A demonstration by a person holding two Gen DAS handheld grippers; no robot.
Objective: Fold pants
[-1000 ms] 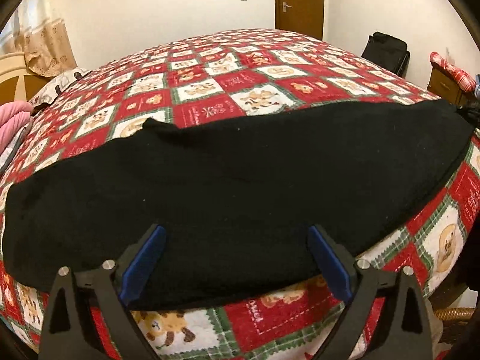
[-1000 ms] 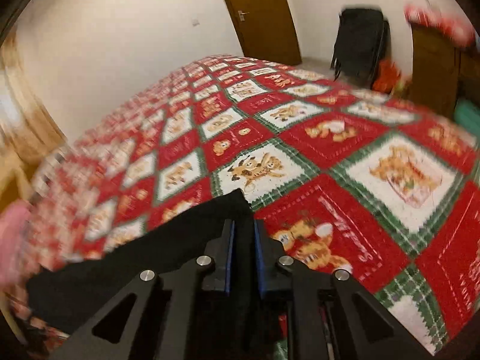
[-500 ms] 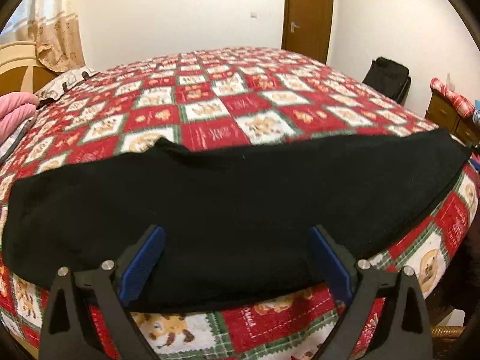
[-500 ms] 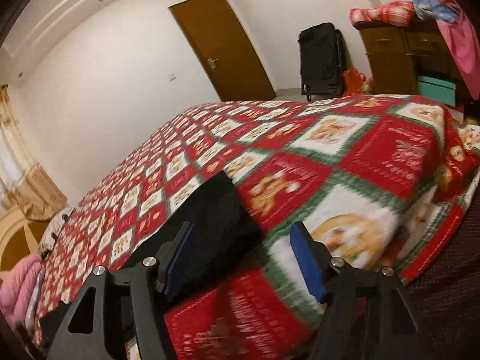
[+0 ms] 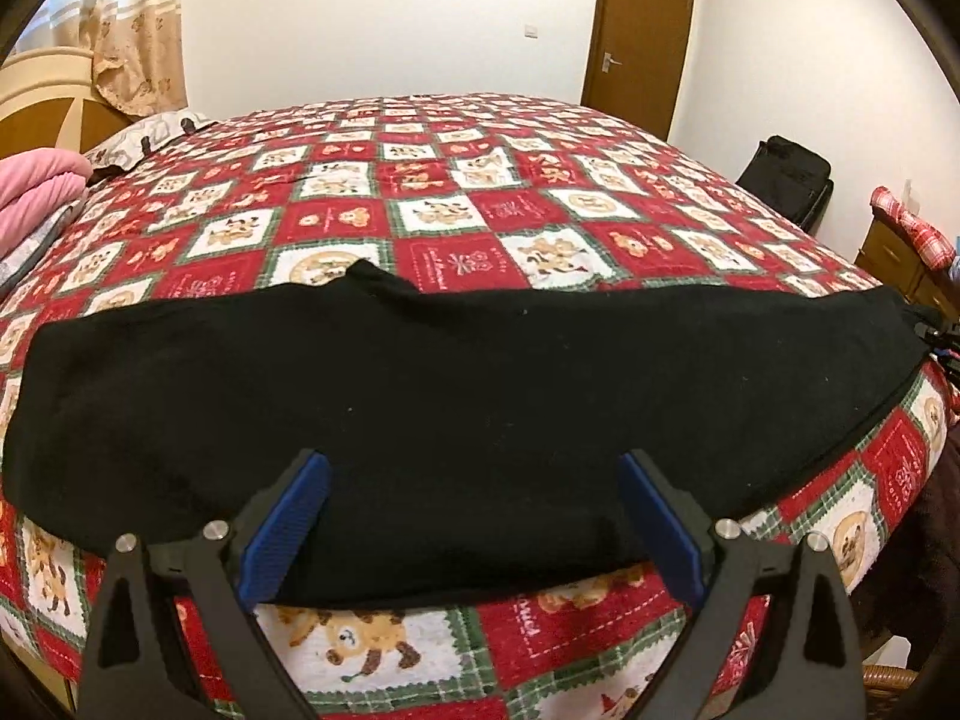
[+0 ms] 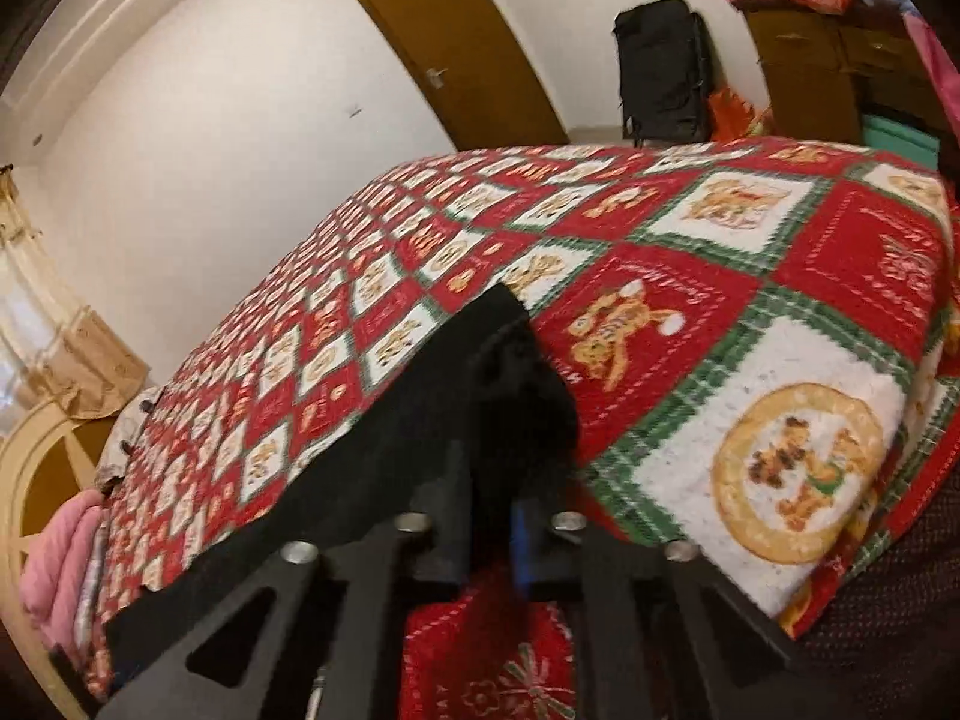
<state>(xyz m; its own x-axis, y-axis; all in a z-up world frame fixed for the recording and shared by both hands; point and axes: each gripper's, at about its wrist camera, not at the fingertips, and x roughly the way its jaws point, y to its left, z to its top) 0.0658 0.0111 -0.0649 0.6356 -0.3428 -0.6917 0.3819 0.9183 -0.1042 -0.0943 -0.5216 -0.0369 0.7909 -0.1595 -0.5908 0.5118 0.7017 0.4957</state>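
Black pants (image 5: pixel 468 408) lie flat in a long band across the near edge of the bed. My left gripper (image 5: pixel 474 468) is open and empty, hovering over the near middle of the pants, its blue pads (image 5: pixel 288 516) wide apart. My right gripper (image 6: pixel 501 480) is shut on the right end of the pants (image 6: pixel 420 420), pinching the black cloth near the bed's corner. The right gripper also shows at the far right edge in the left wrist view (image 5: pixel 942 342).
The bed carries a red, white and green patchwork quilt (image 5: pixel 456 204). Pink bedding (image 5: pixel 36 186) lies by the headboard at left. A black suitcase (image 6: pixel 660 72), a wooden dresser (image 6: pixel 840 60) and a brown door (image 5: pixel 636 36) stand beyond the bed.
My right gripper opened half a second ago and has now shut again on the pants' right end. My left gripper stayed open and pulled back slightly above the pants.
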